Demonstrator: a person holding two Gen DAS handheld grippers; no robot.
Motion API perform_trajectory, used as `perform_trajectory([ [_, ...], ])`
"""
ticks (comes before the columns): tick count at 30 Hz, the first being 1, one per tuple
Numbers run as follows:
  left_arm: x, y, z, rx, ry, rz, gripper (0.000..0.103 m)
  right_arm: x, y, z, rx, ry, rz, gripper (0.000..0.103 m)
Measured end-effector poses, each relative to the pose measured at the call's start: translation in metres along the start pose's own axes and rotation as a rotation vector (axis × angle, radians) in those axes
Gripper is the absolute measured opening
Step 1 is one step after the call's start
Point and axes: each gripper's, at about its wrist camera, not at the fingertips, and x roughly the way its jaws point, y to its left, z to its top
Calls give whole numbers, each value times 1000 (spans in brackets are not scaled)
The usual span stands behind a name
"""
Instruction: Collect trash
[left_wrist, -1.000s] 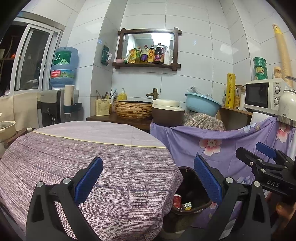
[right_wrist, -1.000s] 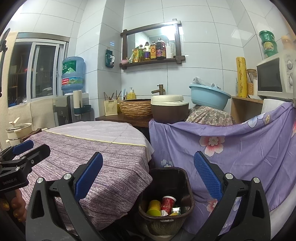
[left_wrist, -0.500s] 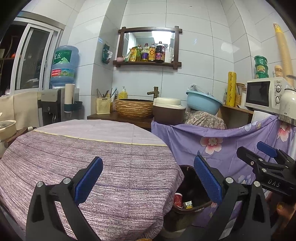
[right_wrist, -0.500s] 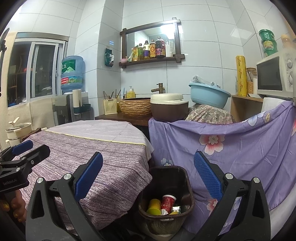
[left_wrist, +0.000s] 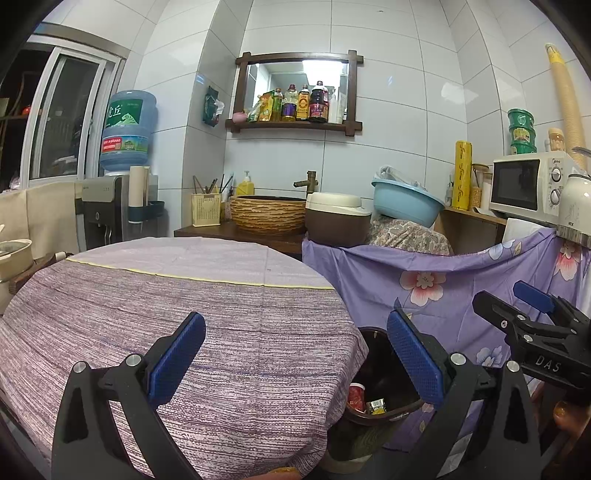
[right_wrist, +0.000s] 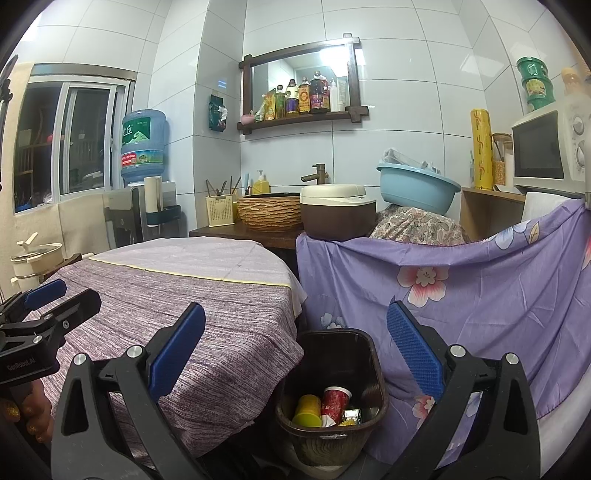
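A dark brown trash bin stands on the floor between the round table and the purple floral cloth. It holds a red cup, a yellow cup and small wrappers. My right gripper is open and empty, above and in front of the bin. My left gripper is open and empty over the table's near right edge; the bin shows at its lower right. Each gripper shows in the other's view: the right one, the left one.
The round table has a purple striped cloth. A purple floral cloth hangs over the counter on the right. Behind stand a woven basin, a rice cooker, a blue bowl, a microwave and a water dispenser.
Both views have shifted only slightly; the grippers stay open and empty, and the bin's contents are the same.
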Motion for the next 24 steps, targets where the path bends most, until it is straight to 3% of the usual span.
perform_trajectory([
  [24,2,1,-3,5,1,2,98,1,0,-2,-1,0,0,97],
])
